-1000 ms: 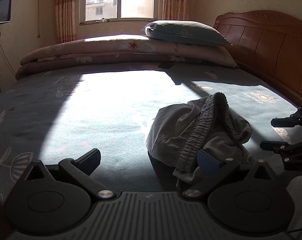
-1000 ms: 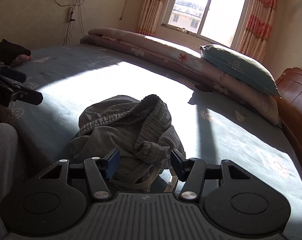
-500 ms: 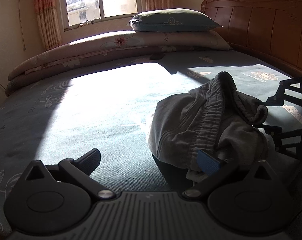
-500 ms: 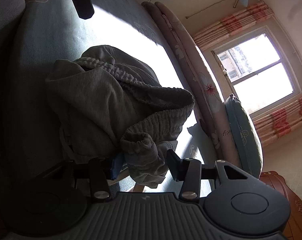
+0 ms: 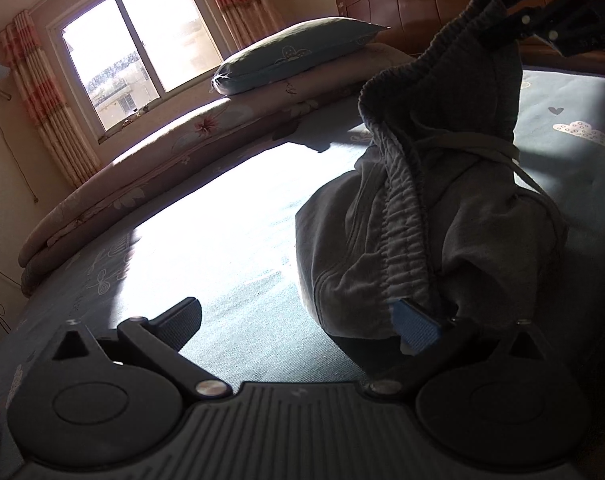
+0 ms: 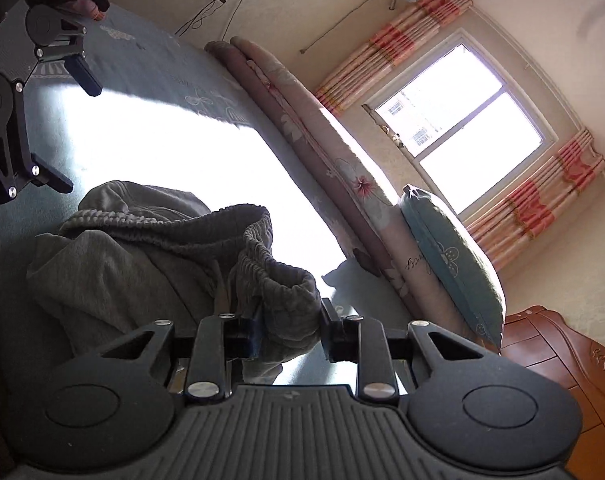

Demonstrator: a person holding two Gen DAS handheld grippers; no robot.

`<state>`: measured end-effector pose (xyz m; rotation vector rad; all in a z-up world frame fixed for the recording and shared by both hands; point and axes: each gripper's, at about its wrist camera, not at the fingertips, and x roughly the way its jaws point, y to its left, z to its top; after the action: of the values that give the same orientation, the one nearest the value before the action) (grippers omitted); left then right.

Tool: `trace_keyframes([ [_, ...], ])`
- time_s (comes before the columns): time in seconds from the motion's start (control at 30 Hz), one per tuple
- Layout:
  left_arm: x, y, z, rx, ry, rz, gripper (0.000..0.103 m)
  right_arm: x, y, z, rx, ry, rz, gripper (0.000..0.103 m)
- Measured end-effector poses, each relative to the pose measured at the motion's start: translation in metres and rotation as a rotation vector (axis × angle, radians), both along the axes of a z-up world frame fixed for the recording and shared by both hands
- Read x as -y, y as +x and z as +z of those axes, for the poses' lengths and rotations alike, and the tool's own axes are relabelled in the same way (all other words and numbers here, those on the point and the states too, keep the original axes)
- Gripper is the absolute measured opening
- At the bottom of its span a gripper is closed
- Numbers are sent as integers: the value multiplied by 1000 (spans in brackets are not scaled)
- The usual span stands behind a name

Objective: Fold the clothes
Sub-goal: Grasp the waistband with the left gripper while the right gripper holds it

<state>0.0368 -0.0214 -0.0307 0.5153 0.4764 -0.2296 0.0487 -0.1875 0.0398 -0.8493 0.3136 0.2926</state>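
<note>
**Lifting the grey trousers by the cuff**

My right gripper (image 6: 290, 332) has its fingers pinched on a ribbed cuff of the grey trousers (image 5: 430, 216), which sit bunched on the bed (image 5: 222, 240) below the pillow (image 5: 298, 54). My left gripper (image 5: 302, 316) is spread wide; its blue pad touches cloth, I think. I'd lift slowly until the leg hangs free, then take the waistband.
</note>
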Motion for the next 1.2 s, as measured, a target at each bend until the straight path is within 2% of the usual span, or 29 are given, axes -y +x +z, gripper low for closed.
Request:
trace_keyframes([
  [0.13, 7, -1, -13, -4, 91, -33, 102, 13, 16, 7, -15, 22, -75, 31],
  [0.23, 9, 2, -19, -28, 103, -33, 102, 24, 30, 8, -42, 36, -133, 31],
  [0.4, 18, 6, -31, -14, 167, -68, 102, 45, 56, -29, -209, 49, -258, 31],
  [0.57, 23, 21, -37, -6, 165, -74, 102, 44, 49, -38, -244, 18, -263, 36],
  [0.8, 20, 25, -41, 10, 143, -103, 102, 20, 16, -10, -153, -31, -138, 47],
  [1.0, 7, 22, -28, 40, 87, -100, 102, -13, 24, -24, -124, -100, 6, 49],
  [1.2, -13, 24, -5, 46, -58, -66, 102, -46, 34, -40, -96, -170, 151, 49],
])
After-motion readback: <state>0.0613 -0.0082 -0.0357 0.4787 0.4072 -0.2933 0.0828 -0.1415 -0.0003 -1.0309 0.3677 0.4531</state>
